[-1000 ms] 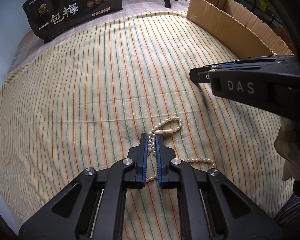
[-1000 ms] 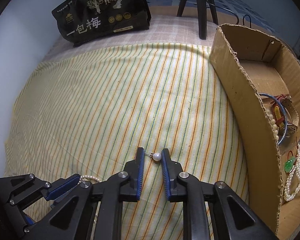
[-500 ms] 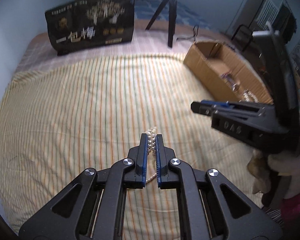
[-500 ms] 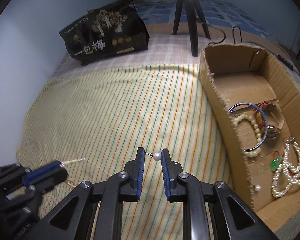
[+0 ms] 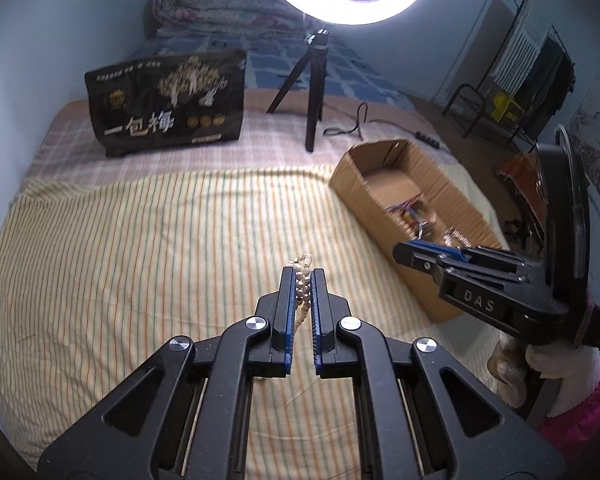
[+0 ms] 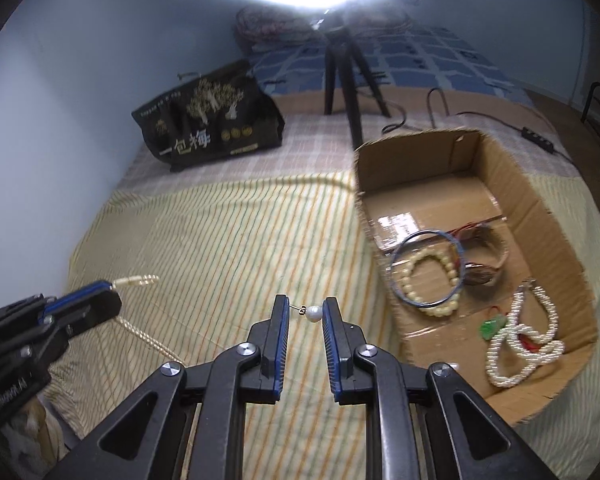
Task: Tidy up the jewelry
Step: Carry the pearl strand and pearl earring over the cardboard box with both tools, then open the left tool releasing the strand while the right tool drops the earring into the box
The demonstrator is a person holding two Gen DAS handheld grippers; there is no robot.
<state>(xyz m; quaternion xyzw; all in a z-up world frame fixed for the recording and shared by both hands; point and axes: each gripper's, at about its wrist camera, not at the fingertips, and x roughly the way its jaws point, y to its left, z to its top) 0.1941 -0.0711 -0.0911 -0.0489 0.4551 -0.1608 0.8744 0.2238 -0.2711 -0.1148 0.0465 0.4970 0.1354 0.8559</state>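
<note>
My left gripper (image 5: 302,274) is shut on a pearl necklace (image 5: 302,280), lifted above the striped cloth; the strand doubles between the pads and hangs below. The right wrist view shows that gripper (image 6: 110,290) at the left with the necklace (image 6: 140,330) trailing down from it. My right gripper (image 6: 305,309) is shut on a pearl stud earring (image 6: 313,312), its post against the left pad. In the left wrist view the right gripper (image 5: 404,250) hovers over the near end of the cardboard box (image 5: 364,196). The box (image 6: 540,208) holds a blue bangle (image 6: 428,267), a bead bracelet (image 6: 432,280) and pearl strands (image 6: 516,344).
A black snack bag (image 5: 168,120) stands at the back of the bed. A ring light on a tripod (image 5: 314,92) stands beside it, cable trailing right. The yellow striped cloth (image 5: 120,240) covers the bed's near part. A gloved hand (image 5: 540,360) holds the right gripper.
Both grippers have risen from the cloth. The necklace has come off the bed with the left one. The right gripper with the earring has moved over toward the box.
</note>
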